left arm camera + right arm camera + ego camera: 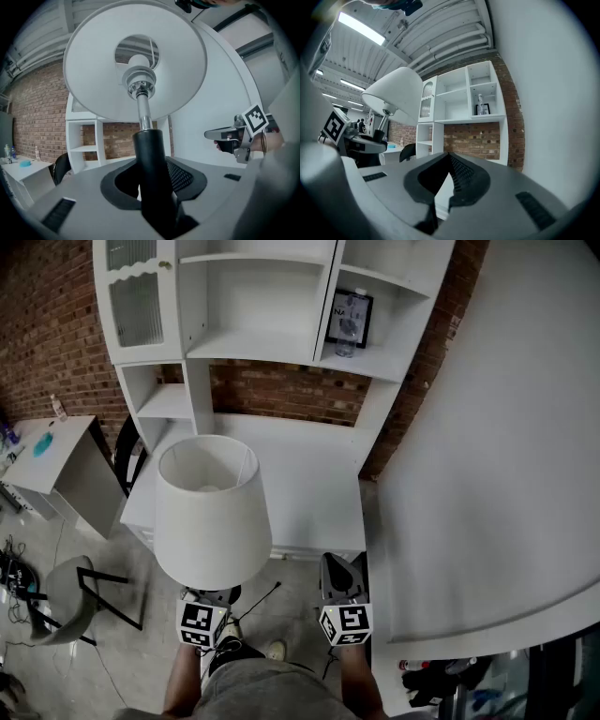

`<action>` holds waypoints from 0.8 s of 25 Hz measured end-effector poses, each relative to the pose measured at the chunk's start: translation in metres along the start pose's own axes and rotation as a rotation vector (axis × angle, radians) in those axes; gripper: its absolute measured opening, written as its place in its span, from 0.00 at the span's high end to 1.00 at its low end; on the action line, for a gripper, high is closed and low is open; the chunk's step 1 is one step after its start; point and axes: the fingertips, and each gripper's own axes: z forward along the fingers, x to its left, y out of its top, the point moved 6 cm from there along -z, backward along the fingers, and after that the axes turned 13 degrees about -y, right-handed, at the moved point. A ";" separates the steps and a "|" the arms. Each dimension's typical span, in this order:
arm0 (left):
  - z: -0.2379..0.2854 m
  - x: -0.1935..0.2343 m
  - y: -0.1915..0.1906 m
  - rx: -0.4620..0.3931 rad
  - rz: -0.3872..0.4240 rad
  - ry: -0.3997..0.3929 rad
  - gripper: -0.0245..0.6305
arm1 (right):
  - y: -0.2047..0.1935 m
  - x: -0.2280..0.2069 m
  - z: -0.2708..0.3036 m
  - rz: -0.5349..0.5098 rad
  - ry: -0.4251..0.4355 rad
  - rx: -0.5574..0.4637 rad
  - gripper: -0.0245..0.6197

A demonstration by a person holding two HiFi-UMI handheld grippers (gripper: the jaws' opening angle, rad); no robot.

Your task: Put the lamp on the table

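Note:
The lamp has a white cone shade (211,512) and a chrome neck running into a black stem (151,164). My left gripper (214,596) is shut on that stem and holds the lamp upright, in the air in front of the white desk (309,484). Its jaws sit under the shade in the head view. In the left gripper view the shade (136,65) fills the top of the picture. My right gripper (339,570) hangs level beside it on the right, shut with nothing in it (449,157). The lamp (396,93) also shows at the left of the right gripper view.
A white shelf unit (262,296) stands on the desk against a brick wall, with a bottle and a framed picture (352,320) on its right shelf. A black chair (127,456) and a small side table (56,456) stand left. A white curved wall (487,474) closes the right.

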 end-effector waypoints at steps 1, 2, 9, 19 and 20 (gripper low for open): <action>-0.001 -0.001 0.000 -0.001 -0.001 -0.001 0.73 | 0.000 0.000 -0.001 0.000 0.001 0.001 0.93; -0.001 -0.001 0.000 -0.002 -0.003 -0.002 0.73 | -0.001 0.001 -0.002 0.000 0.002 0.002 0.93; -0.003 -0.005 -0.004 0.004 -0.013 -0.006 0.73 | -0.001 -0.002 -0.008 0.015 0.002 -0.002 0.92; 0.006 0.000 0.000 -0.002 0.000 -0.004 0.73 | -0.008 -0.004 -0.006 0.025 0.017 0.017 0.92; 0.008 0.002 0.001 -0.004 0.003 -0.005 0.73 | -0.008 -0.003 -0.003 0.024 0.017 0.019 0.92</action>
